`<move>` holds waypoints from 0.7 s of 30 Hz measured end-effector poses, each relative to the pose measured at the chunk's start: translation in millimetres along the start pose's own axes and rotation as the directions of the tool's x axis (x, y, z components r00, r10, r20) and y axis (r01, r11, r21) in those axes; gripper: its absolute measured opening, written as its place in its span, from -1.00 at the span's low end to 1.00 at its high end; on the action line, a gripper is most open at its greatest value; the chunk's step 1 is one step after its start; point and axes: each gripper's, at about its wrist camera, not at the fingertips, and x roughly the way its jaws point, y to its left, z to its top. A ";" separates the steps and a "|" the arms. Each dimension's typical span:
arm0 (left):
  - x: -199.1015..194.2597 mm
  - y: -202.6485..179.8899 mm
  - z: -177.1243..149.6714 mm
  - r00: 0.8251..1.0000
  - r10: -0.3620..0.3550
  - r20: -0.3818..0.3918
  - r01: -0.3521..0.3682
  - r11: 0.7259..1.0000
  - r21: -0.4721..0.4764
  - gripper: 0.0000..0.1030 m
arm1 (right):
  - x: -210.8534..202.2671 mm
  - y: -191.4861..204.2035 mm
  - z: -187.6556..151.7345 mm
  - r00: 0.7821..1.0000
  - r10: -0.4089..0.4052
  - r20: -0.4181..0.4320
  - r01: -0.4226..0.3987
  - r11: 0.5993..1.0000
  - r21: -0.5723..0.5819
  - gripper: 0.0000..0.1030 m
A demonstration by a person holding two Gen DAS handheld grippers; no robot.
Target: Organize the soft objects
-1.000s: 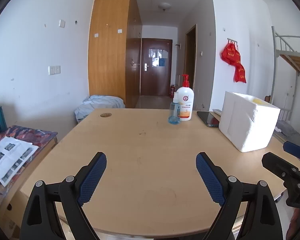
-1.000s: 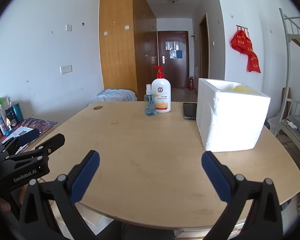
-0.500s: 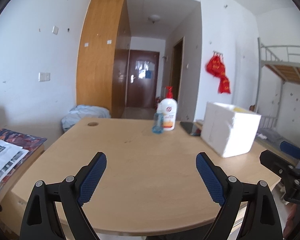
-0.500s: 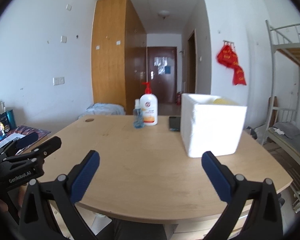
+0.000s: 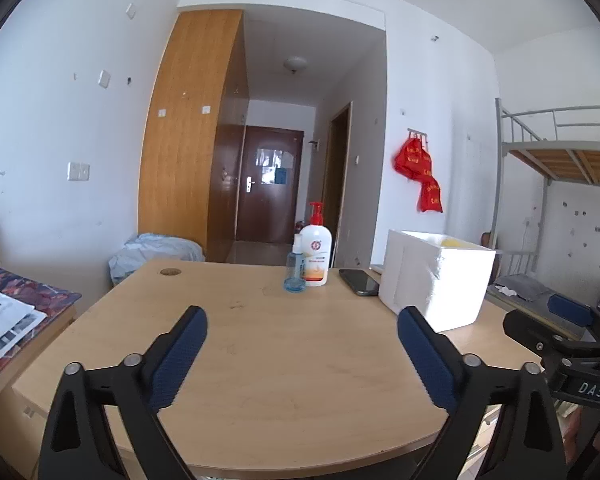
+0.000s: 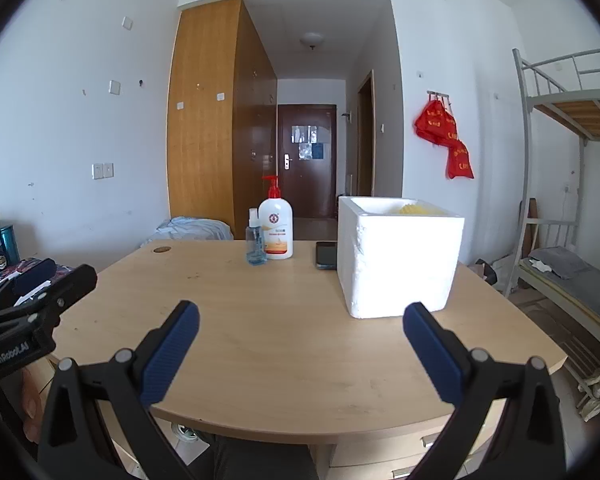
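Observation:
A white foam box (image 5: 436, 278) (image 6: 398, 258) stands on the right part of the wooden table (image 5: 284, 344) (image 6: 284, 320). Something yellow (image 6: 414, 209) (image 5: 454, 243) shows just over its rim; I cannot tell what it is. My left gripper (image 5: 302, 322) is open and empty above the table's near edge. My right gripper (image 6: 300, 320) is open and empty too, held in front of the box and apart from it. Each gripper shows at the edge of the other's view.
A white pump bottle (image 5: 315, 258) (image 6: 276, 232) and a small blue spray bottle (image 5: 295, 270) (image 6: 255, 242) stand at the table's far side. A black phone (image 5: 359, 282) (image 6: 326, 255) lies beside the box. A bunk bed (image 6: 564, 272) stands on the right, papers (image 5: 0, 326) on the left.
Both grippers have tilted upward and drawn back from the table, so more of the wall and ceiling shows. Both stay open and empty.

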 end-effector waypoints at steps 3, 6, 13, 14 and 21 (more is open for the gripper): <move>-3.7 -4.4 0.4 1.000 -0.014 0.014 0.014 1.000 0.017 0.89 | -1.0 -1.1 0.7 1.000 -0.004 0.006 0.004 1.000 0.002 0.99; -6.6 -7.1 0.3 1.000 -0.009 0.026 0.008 0.999 0.032 0.90 | -1.7 -1.4 1.8 1.000 -0.007 0.011 0.007 1.000 0.004 0.99; -6.8 -8.5 -0.8 1.000 -0.010 0.021 0.009 1.000 0.026 0.91 | -1.8 -1.1 2.0 1.000 -0.009 0.013 0.009 1.000 0.005 0.99; -6.7 -9.3 -0.8 1.000 -0.012 0.019 0.012 1.000 0.027 0.92 | -1.9 -1.1 2.0 1.000 -0.012 0.014 0.012 1.000 0.004 0.99; -5.6 -13.1 -3.0 1.000 -0.012 0.017 0.011 0.999 0.035 0.92 | -2.9 -3.5 2.3 1.000 -0.019 0.012 0.019 1.000 0.010 0.99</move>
